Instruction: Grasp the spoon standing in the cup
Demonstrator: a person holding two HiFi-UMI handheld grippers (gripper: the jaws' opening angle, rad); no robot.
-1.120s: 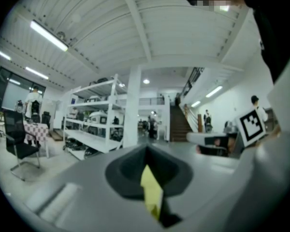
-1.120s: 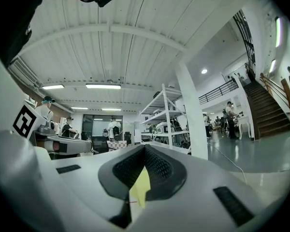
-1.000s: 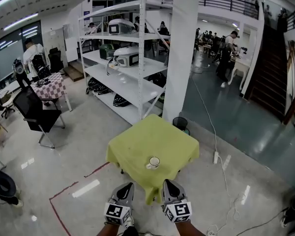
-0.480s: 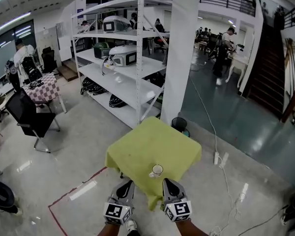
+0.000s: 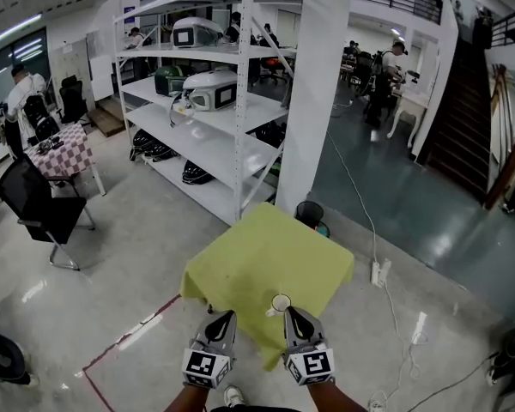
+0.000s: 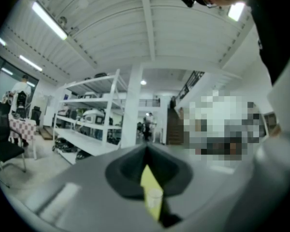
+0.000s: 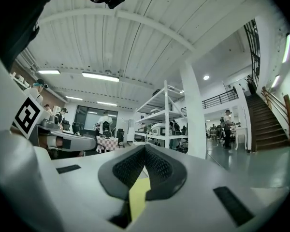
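A small white cup (image 5: pixel 280 304) stands near the front edge of a table draped in yellow-green cloth (image 5: pixel 257 260). It is too small here to make out a spoon in it. My left gripper (image 5: pixel 226 317) and right gripper (image 5: pixel 290 312) hang side by side just short of that edge, both shut and empty, with the cup between and slightly beyond their tips. In the left gripper view the jaws (image 6: pixel 146 149) meet, and a sliver of cloth and the cup (image 6: pixel 153 197) show below them. The right gripper view has its jaws (image 7: pixel 145 149) together over a strip of cloth (image 7: pixel 137 197).
A white pillar (image 5: pixel 313 93) and a white shelving rack (image 5: pixel 215 101) stand behind the table. A black bin (image 5: pixel 312 215) sits by the pillar's foot. A power strip with cable (image 5: pixel 378 272) lies on the floor at right, red floor tape (image 5: pixel 120 350) at left.
The head view has drawn closer to the table, and the cup now sits right between the gripper tips. Both grippers stay shut.
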